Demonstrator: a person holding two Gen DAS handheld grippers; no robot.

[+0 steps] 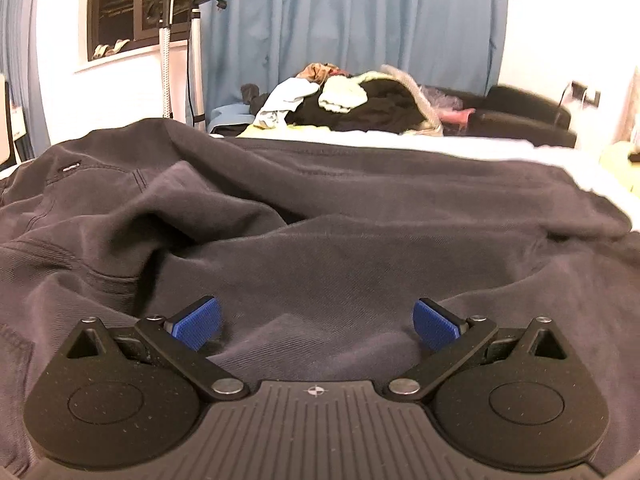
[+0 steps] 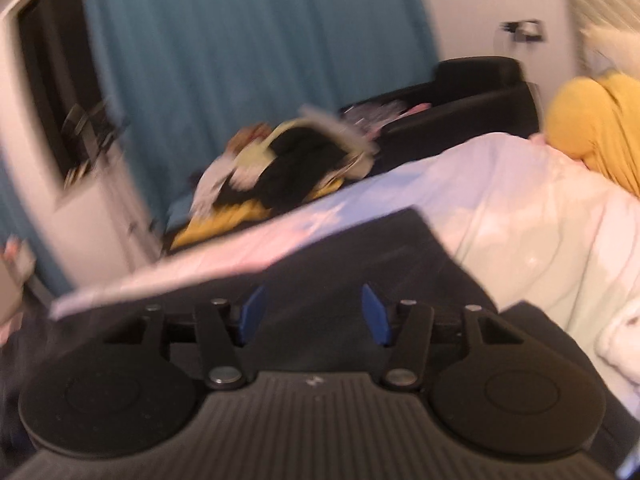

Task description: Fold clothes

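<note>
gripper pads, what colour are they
Blue, ribbed pads on the left gripper; clearest in the left wrist view.

No readable text, labels, brands or numbers in either view. Only sign: small white crosshair mark (image 1: 315, 391) on ribbed black plastic gripper body; same mark blurred in right wrist view.

The dark garment (image 1: 320, 216) is matt, soft woven cloth. The left gripper (image 1: 318, 324) is matt black plastic with ribbed blue pads (image 1: 198, 322) and shiny metal pins.
</note>
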